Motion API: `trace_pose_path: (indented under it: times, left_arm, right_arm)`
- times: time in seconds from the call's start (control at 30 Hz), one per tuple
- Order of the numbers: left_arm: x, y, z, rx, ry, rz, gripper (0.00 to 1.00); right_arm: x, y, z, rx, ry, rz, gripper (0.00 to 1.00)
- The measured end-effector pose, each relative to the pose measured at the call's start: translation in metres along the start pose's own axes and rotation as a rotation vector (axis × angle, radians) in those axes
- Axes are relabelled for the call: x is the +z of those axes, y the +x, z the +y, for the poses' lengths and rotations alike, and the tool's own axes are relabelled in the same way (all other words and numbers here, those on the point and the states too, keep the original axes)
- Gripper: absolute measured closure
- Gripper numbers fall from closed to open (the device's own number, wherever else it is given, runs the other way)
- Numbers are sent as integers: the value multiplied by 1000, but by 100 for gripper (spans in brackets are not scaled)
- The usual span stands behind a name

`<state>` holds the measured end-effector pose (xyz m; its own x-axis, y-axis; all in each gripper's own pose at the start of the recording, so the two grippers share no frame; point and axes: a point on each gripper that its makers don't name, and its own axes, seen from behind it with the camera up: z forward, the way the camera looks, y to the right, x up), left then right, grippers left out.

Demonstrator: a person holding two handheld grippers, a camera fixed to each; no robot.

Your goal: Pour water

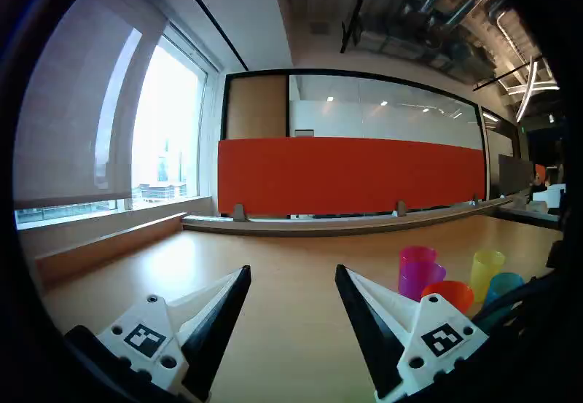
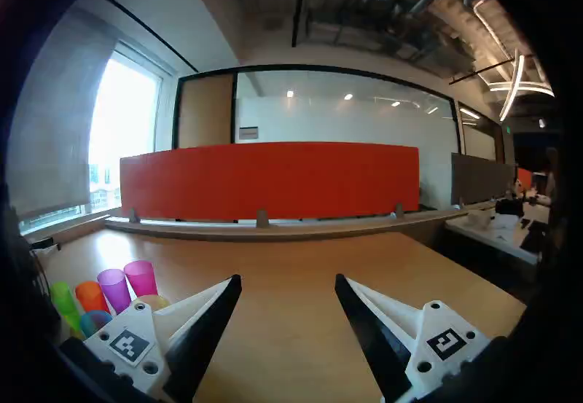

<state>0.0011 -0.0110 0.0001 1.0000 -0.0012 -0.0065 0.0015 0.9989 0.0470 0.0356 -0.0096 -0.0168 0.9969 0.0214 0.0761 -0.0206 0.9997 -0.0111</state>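
In the left gripper view, my left gripper [image 1: 291,272] is open over the wooden table [image 1: 291,257], nothing between its fingers. Right of it stands a cluster of plastic cups: pink [image 1: 417,256], purple [image 1: 420,278], orange [image 1: 447,294], yellow [image 1: 486,270] and teal [image 1: 503,285]. In the right gripper view, my right gripper [image 2: 286,279] is also open and empty above the table [image 2: 291,272]. The same cups stand to its lower left: pink [image 2: 141,277], purple [image 2: 114,288], orange [image 2: 90,296], green [image 2: 63,299] and teal [image 2: 95,321], partly behind the left finger.
A red divider panel [image 1: 350,175] runs along the table's far edge, also seen as the red panel [image 2: 270,181]. A bright window [image 1: 164,137] lies to the left. Another desk with dark items [image 2: 510,228] sits off to the right.
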Motion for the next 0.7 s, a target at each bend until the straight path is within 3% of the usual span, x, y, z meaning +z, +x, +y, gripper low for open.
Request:
trace_pose_path:
  times: [0.7]
  left_arm:
    - [1, -2, 0, 1, -1, -6, 15]
  right_arm:
    - [-6, 9, 5, -14, 0, 56, 0]
